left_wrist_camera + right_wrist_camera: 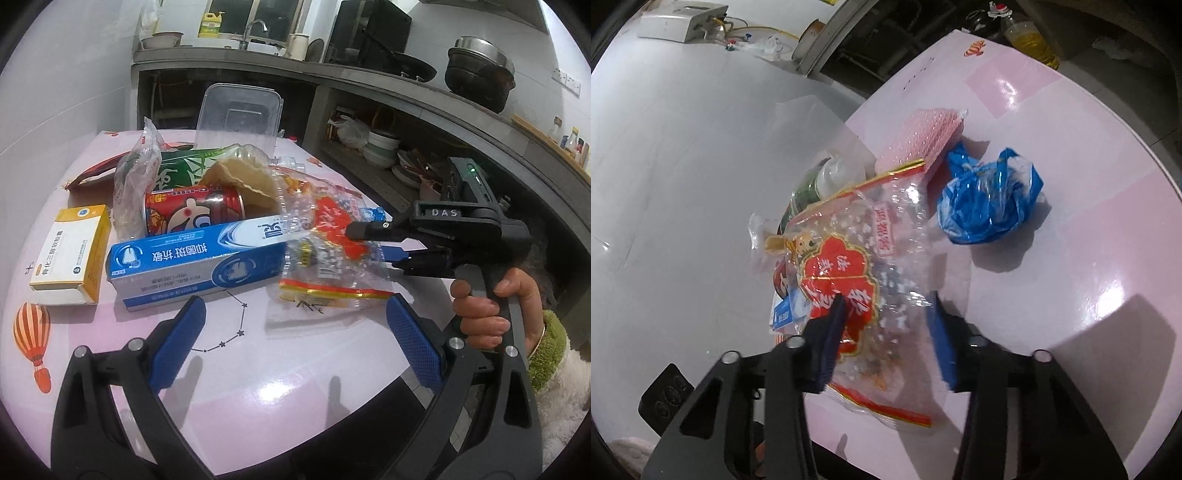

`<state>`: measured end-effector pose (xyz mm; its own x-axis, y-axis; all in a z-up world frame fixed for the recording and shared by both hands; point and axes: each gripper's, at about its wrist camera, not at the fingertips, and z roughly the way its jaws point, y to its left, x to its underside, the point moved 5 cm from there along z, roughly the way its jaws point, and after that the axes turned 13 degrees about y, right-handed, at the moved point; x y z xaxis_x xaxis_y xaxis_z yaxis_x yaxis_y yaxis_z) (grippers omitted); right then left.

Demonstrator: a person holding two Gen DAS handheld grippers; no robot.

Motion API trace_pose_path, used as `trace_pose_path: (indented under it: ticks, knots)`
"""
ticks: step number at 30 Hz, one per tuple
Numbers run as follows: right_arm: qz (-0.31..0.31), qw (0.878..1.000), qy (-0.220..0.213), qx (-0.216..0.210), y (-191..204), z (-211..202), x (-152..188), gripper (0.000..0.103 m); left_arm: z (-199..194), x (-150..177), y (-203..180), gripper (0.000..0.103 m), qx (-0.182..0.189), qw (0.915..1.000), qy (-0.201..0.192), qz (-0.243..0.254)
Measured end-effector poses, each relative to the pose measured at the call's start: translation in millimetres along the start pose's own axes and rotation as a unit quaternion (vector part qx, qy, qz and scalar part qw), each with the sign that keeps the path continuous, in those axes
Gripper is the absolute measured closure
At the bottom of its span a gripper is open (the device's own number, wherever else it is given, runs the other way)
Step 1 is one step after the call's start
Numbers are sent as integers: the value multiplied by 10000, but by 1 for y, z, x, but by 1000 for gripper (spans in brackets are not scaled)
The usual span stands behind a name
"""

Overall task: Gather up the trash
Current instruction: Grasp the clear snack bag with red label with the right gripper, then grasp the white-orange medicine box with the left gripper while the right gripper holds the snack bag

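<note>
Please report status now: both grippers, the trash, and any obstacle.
Left gripper open, empty, above table. Right gripper around clear red-printed wrapper, firm grip unclear. Toothpaste box and red can crowd wrapper.

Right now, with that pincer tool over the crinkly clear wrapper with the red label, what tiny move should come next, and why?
Probably close the right gripper fully on the crinkly clear plastic wrapper with the red label. Its blue-padded fingers already straddle the wrapper on the pink table, but a gap shows between them, so no firm pinch seems made yet.

Glossy pink table (236,387), crinkly clear plastic wrapper (886,266), cardboard toothpaste box (195,262).
</note>
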<state>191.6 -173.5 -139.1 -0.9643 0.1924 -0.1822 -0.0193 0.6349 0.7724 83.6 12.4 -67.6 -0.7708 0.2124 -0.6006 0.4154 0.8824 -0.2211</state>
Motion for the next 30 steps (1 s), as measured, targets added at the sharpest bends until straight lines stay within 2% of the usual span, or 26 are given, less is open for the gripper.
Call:
trace_pose_path:
  ticks: [3,5,8,14,19,23,26,30]
  knots:
    - [13,10000,-14,-74,-1,-3,3,80,-2,2,0,12,-13,10000,-17,28]
    - [15,9999,-72,-143,1,-7,5,91,-3,3,1,20,12,10000,-2,5]
    - [6,9995,-162,-271,6,-15,8,97,-4,4,3,28,80,10000,31,-50]
    - [-83,9982,-403,-443,15,-39,21,99,-13,4,9,37,174,9998,-52,-117]
    - [-112,9968,-658,-436,15,-68,37,99,-24,2,18,38,55,9997,-183,-154]
    - [-39,9960,-806,-391,4,-82,47,99,-35,-6,33,38,-242,9987,-373,-237]
    - [35,9951,-899,-421,-2,-87,52,99,-46,-18,55,42,-629,9955,-590,-390]
    - [194,9942,-937,-491,-13,-88,55,99,-55,-26,89,44,-1195,9888,-621,-643]
